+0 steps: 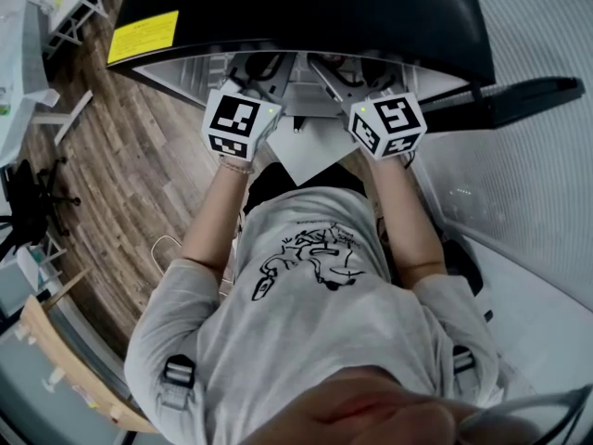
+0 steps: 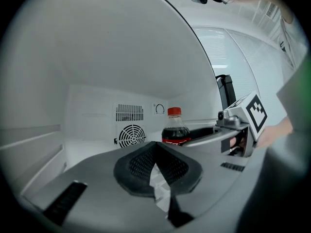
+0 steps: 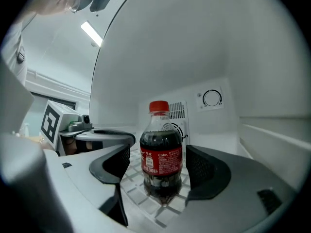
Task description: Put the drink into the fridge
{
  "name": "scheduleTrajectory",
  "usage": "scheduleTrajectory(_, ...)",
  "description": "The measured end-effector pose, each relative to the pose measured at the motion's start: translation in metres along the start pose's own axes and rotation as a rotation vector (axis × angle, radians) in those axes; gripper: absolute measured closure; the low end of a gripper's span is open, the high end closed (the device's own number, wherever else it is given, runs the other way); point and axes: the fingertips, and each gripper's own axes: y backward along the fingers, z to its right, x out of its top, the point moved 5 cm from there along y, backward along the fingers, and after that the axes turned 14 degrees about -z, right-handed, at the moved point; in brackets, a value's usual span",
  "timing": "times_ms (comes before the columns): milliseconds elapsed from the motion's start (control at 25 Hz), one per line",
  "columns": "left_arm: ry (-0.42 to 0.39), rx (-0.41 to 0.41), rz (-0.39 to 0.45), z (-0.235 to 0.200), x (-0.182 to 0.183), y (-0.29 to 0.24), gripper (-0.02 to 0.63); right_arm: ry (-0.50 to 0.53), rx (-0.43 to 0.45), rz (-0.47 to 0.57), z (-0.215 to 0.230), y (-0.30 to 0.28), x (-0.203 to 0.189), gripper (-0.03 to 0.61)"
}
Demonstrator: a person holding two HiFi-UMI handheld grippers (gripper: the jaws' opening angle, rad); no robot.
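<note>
A small cola bottle with a red cap and red label stands upright on the white wire shelf inside the fridge. My right gripper is open, one jaw on each side of the bottle with a thin gap at each pad. From the left gripper view the bottle shows behind my left gripper, which is shut with nothing between its pads. It sits left of the right gripper. In the head view both marker cubes sit at the fridge mouth, and the jaws are hidden inside.
The fridge has a black top and white inner walls. Its back wall carries a round fan grille and a thermostat dial. A black door edge juts out at the right. Wooden floor lies to the left.
</note>
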Motion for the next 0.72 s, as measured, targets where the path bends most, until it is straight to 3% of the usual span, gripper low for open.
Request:
scheduleTrajectory(400,0.050,-0.022,0.015,0.022,0.008,0.037,0.611,-0.059,-0.057,-0.070,-0.014,0.047,-0.008,0.234)
scheduleTrajectory(720,0.060,-0.120,0.007,0.054,0.032,0.078,0.611,-0.024,-0.068,-0.078,-0.046,0.097,0.027,0.414)
